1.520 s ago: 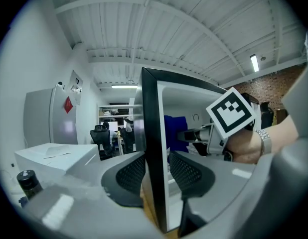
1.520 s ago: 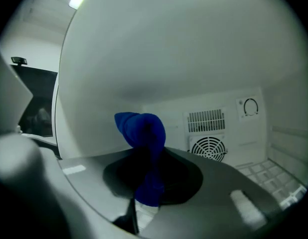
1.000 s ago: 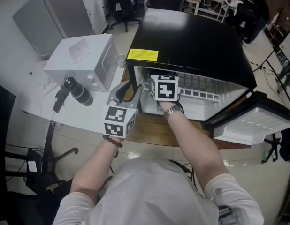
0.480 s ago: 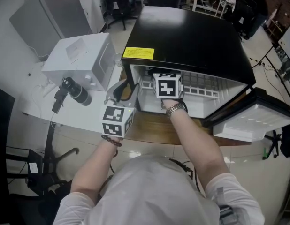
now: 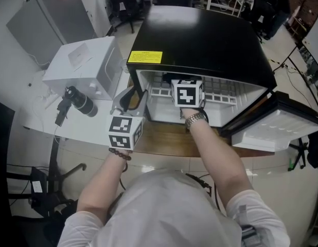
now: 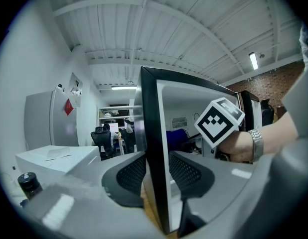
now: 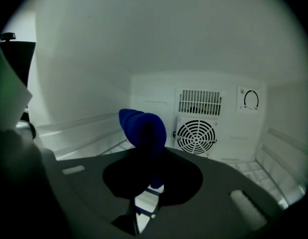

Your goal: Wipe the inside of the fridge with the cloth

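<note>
The black fridge [image 5: 200, 40] stands on a wooden tabletop with its door [image 5: 275, 133] swung open to the right. My right gripper [image 7: 146, 151] reaches into the white interior, shut on a bunched blue cloth [image 7: 143, 128] that sticks up between its jaws, in front of the round fan grille [image 7: 195, 137] on the back wall. In the head view only its marker cube [image 5: 188, 93] shows, and the jaws are hidden inside. My left gripper [image 6: 156, 171] clamps the fridge's left side wall [image 6: 153, 133] at the front edge, one pad on each side.
A white box-shaped appliance [image 5: 82, 66] and a black bottle-like object [image 5: 79, 102] sit on the white table left of the fridge. White wire shelving [image 5: 221, 92] lines the interior. A yellow label [image 5: 144, 57] is on the fridge top. Office chairs stand behind.
My right gripper with the cloth has slid to the right and slightly deeper inside the fridge. The left gripper has kept its hold on the side wall.
</note>
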`<state>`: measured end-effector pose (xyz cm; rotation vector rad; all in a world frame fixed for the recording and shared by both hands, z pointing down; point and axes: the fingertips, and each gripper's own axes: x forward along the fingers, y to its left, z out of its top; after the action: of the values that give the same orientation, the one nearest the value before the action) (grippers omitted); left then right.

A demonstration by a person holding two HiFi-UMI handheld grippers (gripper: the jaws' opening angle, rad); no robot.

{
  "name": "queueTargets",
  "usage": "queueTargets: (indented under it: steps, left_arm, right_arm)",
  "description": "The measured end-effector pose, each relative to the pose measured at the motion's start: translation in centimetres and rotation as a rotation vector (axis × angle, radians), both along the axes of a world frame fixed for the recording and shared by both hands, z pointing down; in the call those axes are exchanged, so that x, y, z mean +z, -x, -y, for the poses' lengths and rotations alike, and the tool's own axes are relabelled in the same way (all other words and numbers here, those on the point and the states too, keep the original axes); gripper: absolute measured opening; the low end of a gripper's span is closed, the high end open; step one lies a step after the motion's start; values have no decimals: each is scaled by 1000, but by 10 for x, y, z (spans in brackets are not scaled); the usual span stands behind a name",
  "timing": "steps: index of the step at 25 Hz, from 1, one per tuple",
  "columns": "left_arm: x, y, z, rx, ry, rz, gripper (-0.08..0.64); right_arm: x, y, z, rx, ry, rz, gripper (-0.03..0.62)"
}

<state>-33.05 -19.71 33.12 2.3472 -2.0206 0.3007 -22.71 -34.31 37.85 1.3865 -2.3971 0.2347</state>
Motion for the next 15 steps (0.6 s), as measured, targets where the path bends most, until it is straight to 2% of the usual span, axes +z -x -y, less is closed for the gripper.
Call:
queueTargets:
  steps: [6,9,15]
  left_arm:
    - [4,0,0,-5,3,-6,140]
    - [4,1,0,-9,0,-8,140]
    - [4,2,0,-17,-4,-14,140]
  right_arm:
    - [-4,-16,3,17,-18,1,60]
    - [6,-30,4,51,16,-13,60]
    - [5,-51,8,78,11,-12,60]
